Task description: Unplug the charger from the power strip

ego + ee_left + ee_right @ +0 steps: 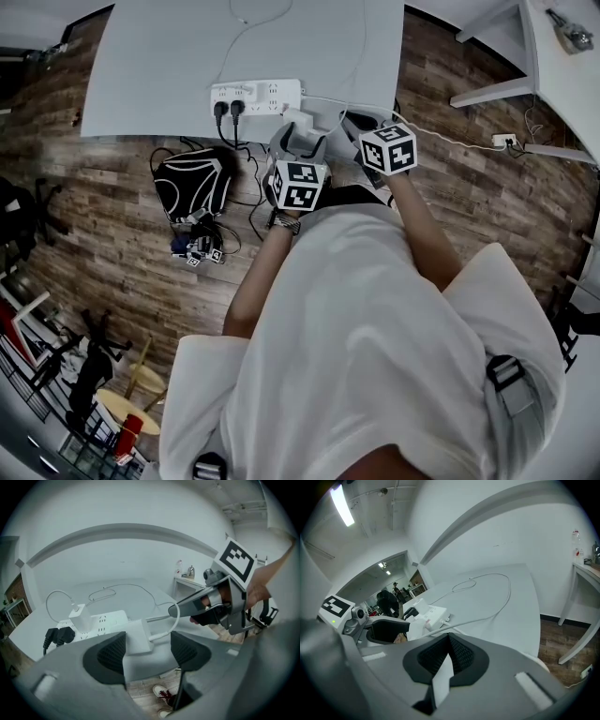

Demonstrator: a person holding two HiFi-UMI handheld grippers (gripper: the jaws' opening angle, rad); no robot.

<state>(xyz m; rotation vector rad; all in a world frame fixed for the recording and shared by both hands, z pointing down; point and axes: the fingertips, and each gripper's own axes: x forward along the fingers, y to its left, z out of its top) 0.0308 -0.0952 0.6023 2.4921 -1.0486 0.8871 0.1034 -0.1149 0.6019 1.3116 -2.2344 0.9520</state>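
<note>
The grab is being lined up and the pull has not begun, as far as I can judge. The left hand-held gripper [149,645] is spread wide, its jaws on either side of the white charger [135,634], which sits at the near end of the white power strip [105,619] on the pale surface [159,56]. I cannot tell whether its pins are seated. The right hand-held gripper [449,638] is clenched. It hovers close by the charger's cable [174,625], but I can't say whether it pinches it. Next, the left jaws need to close squarely on the charger's body and lift straight off, probably with the strip steadied. No brand or print is readable, only the square markers.
</note>
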